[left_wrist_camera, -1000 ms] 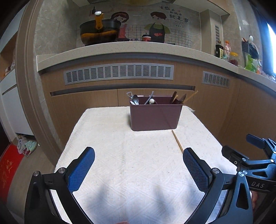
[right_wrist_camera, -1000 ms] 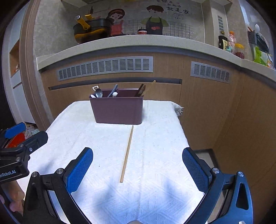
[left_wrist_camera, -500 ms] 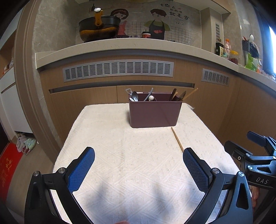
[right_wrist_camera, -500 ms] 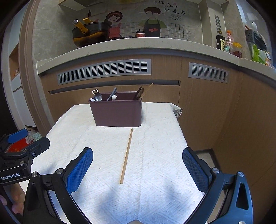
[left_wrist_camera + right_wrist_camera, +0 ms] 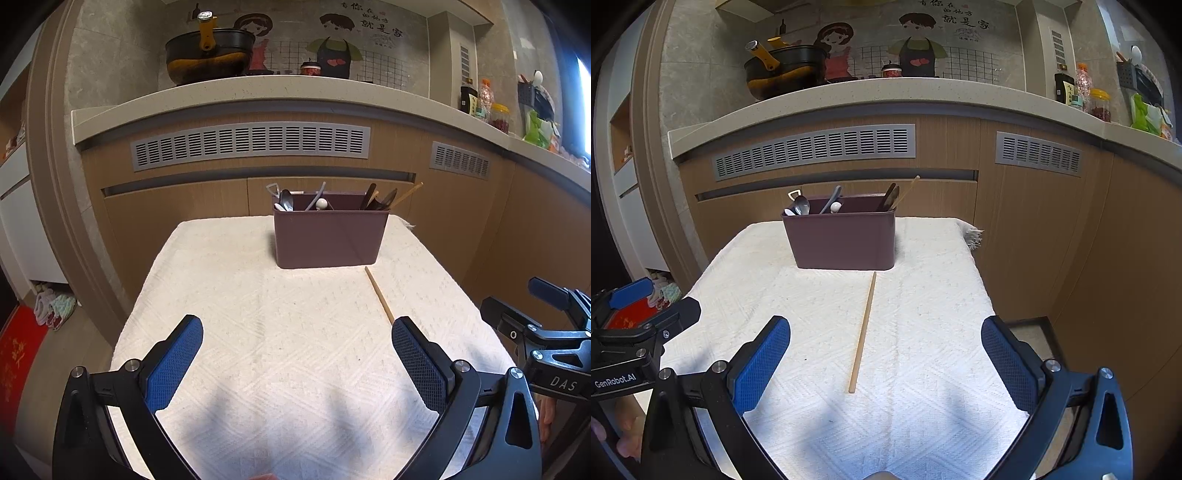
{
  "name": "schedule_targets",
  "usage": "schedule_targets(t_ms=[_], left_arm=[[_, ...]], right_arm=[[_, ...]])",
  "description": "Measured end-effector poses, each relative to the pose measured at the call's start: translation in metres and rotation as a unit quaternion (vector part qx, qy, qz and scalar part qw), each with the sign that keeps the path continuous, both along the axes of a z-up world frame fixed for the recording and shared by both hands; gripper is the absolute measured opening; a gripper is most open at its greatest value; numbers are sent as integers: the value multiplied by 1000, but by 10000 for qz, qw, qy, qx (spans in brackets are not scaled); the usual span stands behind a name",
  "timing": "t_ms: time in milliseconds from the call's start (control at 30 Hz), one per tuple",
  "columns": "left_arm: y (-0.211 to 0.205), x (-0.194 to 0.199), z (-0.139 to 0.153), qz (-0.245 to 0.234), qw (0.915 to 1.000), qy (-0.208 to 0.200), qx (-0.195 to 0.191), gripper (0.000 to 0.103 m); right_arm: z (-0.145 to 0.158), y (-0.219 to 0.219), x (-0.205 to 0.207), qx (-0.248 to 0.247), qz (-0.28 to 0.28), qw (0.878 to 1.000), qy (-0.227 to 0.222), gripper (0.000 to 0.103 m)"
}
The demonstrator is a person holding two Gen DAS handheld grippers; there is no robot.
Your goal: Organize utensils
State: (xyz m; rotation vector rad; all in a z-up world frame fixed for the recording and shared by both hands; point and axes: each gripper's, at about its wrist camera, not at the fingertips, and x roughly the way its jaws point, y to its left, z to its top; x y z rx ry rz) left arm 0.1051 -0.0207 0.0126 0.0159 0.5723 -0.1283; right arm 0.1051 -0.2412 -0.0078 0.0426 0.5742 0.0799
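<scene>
Holder: maroon utensil caddy [image 5: 842, 240] stands upright toward the far end of the white cloth-covered table [image 5: 923, 350].
Holder, left section: a metal spoon [image 5: 801, 205], a grey handle and a small white-tipped piece stand inside; the exact kinds are too small to tell.
Holder, right section: dark wooden utensils [image 5: 891, 197] and one pale chopstick [image 5: 908, 190] lean out toward the right.
Loose item: a single wooden chopstick [image 5: 863, 330] lies flat on the cloth, its far tip just in front of the caddy, its near end pointing back between the right tool's fingers.
Right gripper [image 5: 884, 363]: jaws spread wide, holding nothing, raised above the cloth with the loose chopstick roughly centred ahead.
Left gripper [image 5: 295, 363]: jaws spread wide, holding nothing, aimed at bare cloth; the loose chopstick lies off to its right.
Done, by appearance: most utensils are already sorted into the caddy.
Left to do, by appearance: one chopstick to pick up and stand beside its mate in the right section.
Best placed: the right gripper, judged by alignment.
</scene>
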Motion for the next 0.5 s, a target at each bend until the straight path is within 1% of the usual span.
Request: schedule_targets(t_ms=[500], left_arm=[[-2,-1,-1,-12,10000,0,69,102]], right_arm=[[-3,-3,0,25,-12,10000,32,103]])
